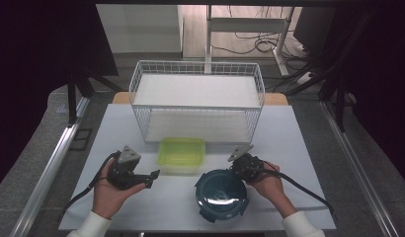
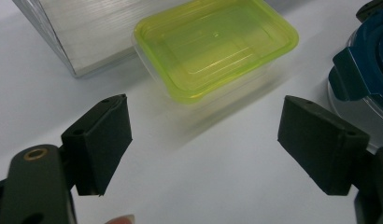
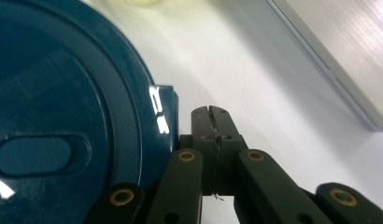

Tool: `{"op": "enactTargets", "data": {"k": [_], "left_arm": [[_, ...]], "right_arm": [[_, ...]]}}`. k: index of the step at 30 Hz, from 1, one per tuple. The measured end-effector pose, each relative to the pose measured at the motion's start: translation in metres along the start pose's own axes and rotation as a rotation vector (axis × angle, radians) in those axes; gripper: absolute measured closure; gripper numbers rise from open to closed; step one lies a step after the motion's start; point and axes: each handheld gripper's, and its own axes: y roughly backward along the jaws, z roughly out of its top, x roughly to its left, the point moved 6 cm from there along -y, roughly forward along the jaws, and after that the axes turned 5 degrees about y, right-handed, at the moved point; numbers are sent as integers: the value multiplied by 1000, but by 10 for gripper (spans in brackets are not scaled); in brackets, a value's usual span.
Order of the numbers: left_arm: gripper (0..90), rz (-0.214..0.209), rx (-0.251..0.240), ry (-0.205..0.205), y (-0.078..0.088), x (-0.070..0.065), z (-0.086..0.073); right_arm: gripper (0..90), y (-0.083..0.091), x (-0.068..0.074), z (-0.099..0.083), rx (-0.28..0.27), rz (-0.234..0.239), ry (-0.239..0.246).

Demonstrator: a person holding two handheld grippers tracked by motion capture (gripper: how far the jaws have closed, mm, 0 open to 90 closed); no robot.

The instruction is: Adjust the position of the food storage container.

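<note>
A round dark-blue lidded container (image 1: pixel 221 194) sits on the white table near its front edge. A yellow-green lidded plastic box (image 1: pixel 182 154) lies just in front of the wire rack. My right gripper (image 3: pixel 211 112) is shut with nothing between its jaws, right beside a clip of the blue container (image 3: pixel 59 121) at its upper right rim. My left gripper (image 1: pixel 152 178) stands open at the left, aimed at the yellow-green box (image 2: pixel 215 44), with bare table between its jaws. The blue container's clip (image 2: pixel 362 70) shows at the right edge of the left gripper view.
A white wire basket rack (image 1: pixel 197 101) with two shelves stands at the back of the table. Its lower shelf edge (image 2: pixel 77 35) lies just behind the yellow-green box. Bare table (image 1: pixel 126 133) lies left of the box. Cables trail from both grippers over the front edge.
</note>
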Motion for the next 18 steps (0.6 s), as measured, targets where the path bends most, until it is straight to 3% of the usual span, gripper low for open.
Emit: {"op": "enactTargets", "data": {"k": [3,5,10,14,18], "left_arm": [[170,0,-1,-2,1,0,0],[170,0,-3,-1,2,-1,-1],[170,-3,0,5,3,0,-3],[170,-15,-5,11,2,0,-2],[171,-22,-4,17,1,0,-1]], "right_arm": [[887,7,-4,-2,-2,-26,-26],[887,21,-5,-7,-8,-39,-54],[887,48,10,-32,-14,-21,-112],[887,50,18,-52,21,-21,-162],[887,43,23,-57,26,17,-183]]}}
